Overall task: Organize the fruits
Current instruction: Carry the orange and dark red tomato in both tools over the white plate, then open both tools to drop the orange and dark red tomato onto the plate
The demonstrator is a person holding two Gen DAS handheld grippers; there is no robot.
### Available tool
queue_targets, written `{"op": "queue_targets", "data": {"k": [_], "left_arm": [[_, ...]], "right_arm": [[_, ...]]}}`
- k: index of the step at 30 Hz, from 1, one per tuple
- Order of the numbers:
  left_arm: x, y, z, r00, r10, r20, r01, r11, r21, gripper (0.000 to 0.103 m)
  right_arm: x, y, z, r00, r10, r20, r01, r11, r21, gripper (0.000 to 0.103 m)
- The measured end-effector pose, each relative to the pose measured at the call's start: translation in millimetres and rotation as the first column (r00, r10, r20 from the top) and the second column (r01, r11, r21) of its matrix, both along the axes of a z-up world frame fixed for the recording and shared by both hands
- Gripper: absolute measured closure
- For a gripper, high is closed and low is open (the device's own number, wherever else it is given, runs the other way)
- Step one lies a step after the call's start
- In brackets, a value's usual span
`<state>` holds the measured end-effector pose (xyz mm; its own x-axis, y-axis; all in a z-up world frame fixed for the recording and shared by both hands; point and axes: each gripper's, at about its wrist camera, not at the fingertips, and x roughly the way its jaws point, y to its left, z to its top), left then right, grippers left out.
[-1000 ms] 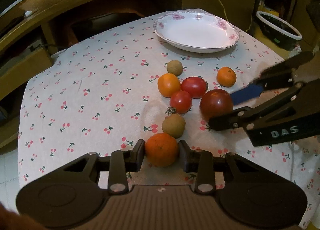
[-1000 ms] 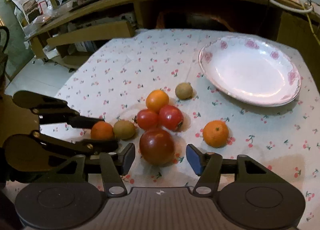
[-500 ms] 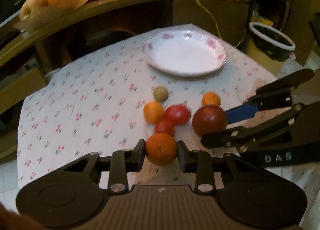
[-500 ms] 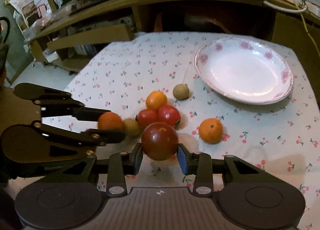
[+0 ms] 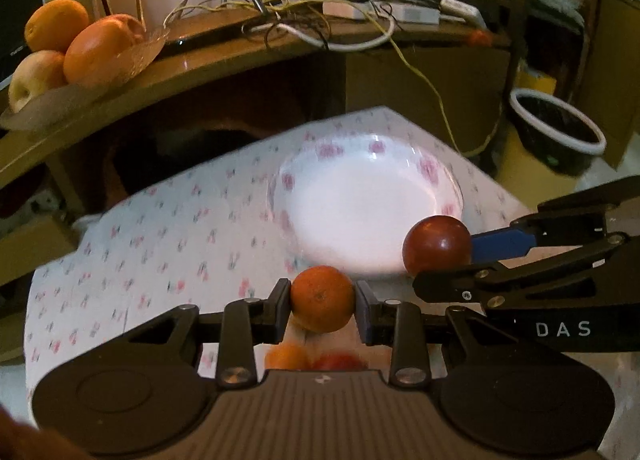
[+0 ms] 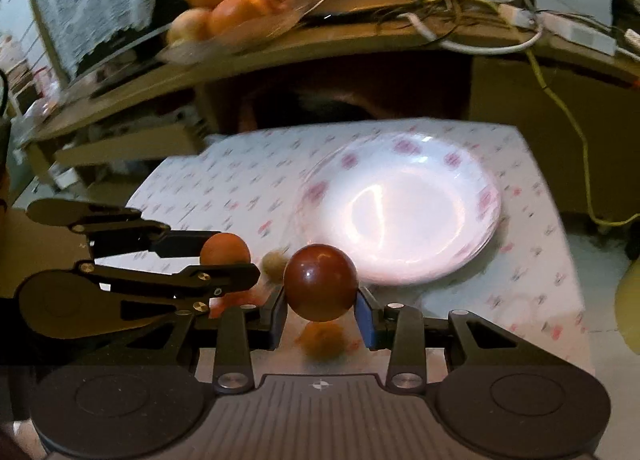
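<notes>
My left gripper (image 5: pixel 322 304) is shut on a small orange (image 5: pixel 322 298), held above the cloth just short of the white flowered plate (image 5: pixel 416 167). My right gripper (image 6: pixel 320 308) is shut on a dark red tomato (image 6: pixel 320 282), also lifted, near the plate's (image 6: pixel 486 195) front rim. In the left wrist view the right gripper (image 5: pixel 444 260) comes in from the right with the tomato (image 5: pixel 437 246). In the right wrist view the left gripper (image 6: pixel 224 260) stands at the left with its orange (image 6: pixel 225 248). Blurred fruit remains on the cloth below: a kiwi (image 6: pixel 275 261), an orange (image 6: pixel 322 340), red tomatoes (image 5: pixel 336 362).
The table wears a white cloth with small cherries (image 5: pixel 168 227). Behind it a wooden shelf (image 5: pixel 224 51) carries cables and a glass dish of oranges and apples (image 5: pixel 72 43). A dark basin with a white rim (image 5: pixel 558 131) sits on the floor at the right.
Both grippers closed on their fruit, the right one on the tomato after the first frame, then lifted and moved forward toward the plate. The loose fruit has dropped to the bottom of both views.
</notes>
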<state>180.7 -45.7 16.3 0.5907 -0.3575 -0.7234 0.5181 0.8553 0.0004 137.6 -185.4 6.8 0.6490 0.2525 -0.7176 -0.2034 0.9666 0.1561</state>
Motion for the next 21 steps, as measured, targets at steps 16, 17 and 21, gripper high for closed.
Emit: {"op": "queue_targets", "data": {"k": [16,17,21], "left_arm": [[44.5,-31.5,-26.2,1.0,0.022,-0.012,-0.021,1.0,0.008,0.065],[44.5,-32.1,-26.6,1.0,0.022,-0.008,-0.022,1.0,0.009,0.065],[44.4,-34.2,-26.5,1.0,0.022,-0.004,-0.022,1.0,0.014,0.064]], "right_arm": [[54.2,-34.9,-19.1,0.998,-0.062,-0.023,0.06,0.997,-0.057,0.063],[55.0,-35.7,-19.3,0.998,-0.063,-0.024,0.062,0.996,-0.058,0.063],[56.6,-38.0,-21.7,0.997,-0.07,-0.031,0.068,0.996,-0.065,0.061]]}}
